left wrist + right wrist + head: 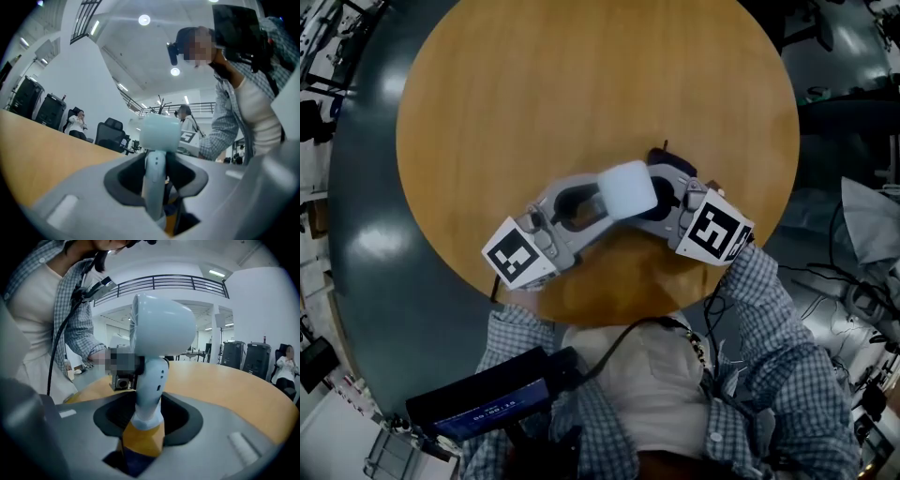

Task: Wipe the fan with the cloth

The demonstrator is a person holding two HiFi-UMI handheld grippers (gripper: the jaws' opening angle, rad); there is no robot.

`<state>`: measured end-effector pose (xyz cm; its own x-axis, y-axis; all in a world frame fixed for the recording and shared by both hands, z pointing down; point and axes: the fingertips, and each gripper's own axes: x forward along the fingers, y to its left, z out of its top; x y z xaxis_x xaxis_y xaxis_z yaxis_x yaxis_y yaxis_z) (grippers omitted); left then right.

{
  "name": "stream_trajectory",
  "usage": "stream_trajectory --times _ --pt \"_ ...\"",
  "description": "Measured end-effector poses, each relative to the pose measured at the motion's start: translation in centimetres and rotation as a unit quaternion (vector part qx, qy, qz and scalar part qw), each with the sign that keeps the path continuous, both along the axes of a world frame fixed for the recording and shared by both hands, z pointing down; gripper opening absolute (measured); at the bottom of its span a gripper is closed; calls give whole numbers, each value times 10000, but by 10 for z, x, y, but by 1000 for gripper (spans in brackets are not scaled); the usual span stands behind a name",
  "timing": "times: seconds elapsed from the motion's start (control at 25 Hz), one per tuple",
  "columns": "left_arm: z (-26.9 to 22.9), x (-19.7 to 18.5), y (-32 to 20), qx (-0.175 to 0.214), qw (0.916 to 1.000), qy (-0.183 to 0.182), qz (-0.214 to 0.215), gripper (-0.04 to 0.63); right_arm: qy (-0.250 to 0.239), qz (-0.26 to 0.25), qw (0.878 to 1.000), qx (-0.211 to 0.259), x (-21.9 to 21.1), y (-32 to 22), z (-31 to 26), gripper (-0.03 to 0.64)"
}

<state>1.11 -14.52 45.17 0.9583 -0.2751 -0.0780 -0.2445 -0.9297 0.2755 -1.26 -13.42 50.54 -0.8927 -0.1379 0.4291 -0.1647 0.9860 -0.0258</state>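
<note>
A small white fan (626,189) with a rounded head stands upright over the near part of the round wooden table (581,84). My left gripper (586,208) reaches it from the left and my right gripper (661,199) from the right. In the left gripper view the fan's pale stem (153,180) sits gripped between the jaws, under its head (159,133). In the right gripper view the fan (161,324) rises from between the jaws, which close on its stem (150,385). Below the fan's foot shows a yellow-orange patch (140,439); I cannot tell whether it is cloth or table.
The table's near edge (609,319) lies just under my hands, with dark floor (366,234) around it. A black device (483,405) hangs at my waist. Office chairs (110,133), black cases (246,355) and a seated person (77,123) are far beyond the table.
</note>
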Motion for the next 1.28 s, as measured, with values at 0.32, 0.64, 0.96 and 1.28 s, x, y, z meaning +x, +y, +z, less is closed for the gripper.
stream_trajectory --times 0.32,0.64,0.96,1.28 --pt "28 6 8 -155 9996 -251 -17 137 595 -89 9977 300 8 4 28 176" --pt "38 -9 21 -343 9981 -521 26 143 817 -85 9963 249 -5 13 32 162" --pt "32 -20 26 -503 9971 -562 -131 161 1049 107 9943 164 -5 23 33 221" --pt "20 -59 34 -890 9936 -420 -555 97 1014 837 9913 69 31 29 15 219"
